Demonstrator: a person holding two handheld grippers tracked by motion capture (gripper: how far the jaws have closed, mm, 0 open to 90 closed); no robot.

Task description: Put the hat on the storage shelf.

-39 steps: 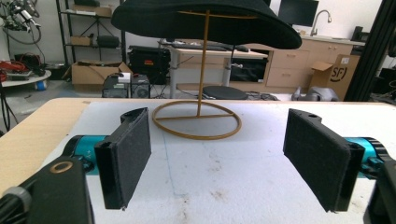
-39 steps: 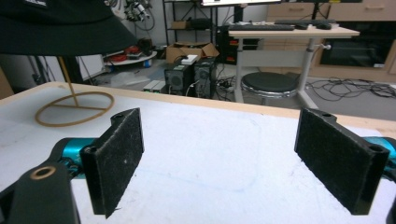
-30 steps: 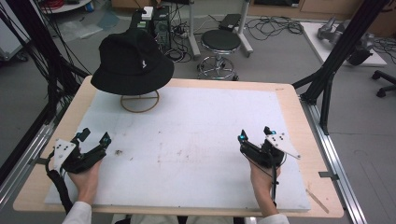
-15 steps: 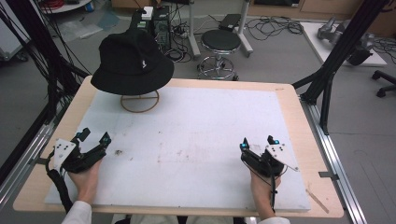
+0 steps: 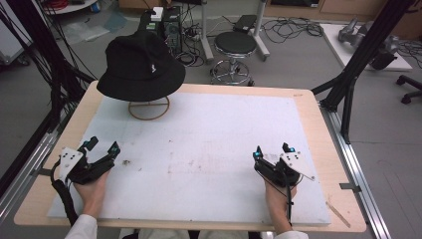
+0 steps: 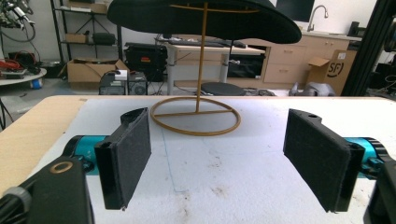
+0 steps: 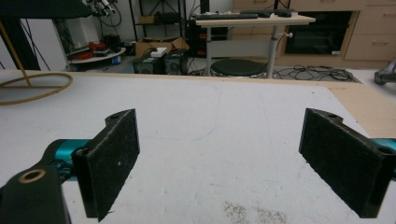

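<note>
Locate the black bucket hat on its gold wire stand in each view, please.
High view: black hat upper left, on the gold stand at the table's far left corner.
Left gripper view: hat top centre, straight ahead on the stand.
Right gripper view: a dark edge, probably its brim, top left.
Shared landmark: the stand's ring base.

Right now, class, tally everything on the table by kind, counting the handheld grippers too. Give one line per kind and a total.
Black bucket hat: 1
Gold wire hat stand: 1
Handheld grippers: 2, the left gripper and the right gripper, both open
White mat: 1
Total: 5
</note>
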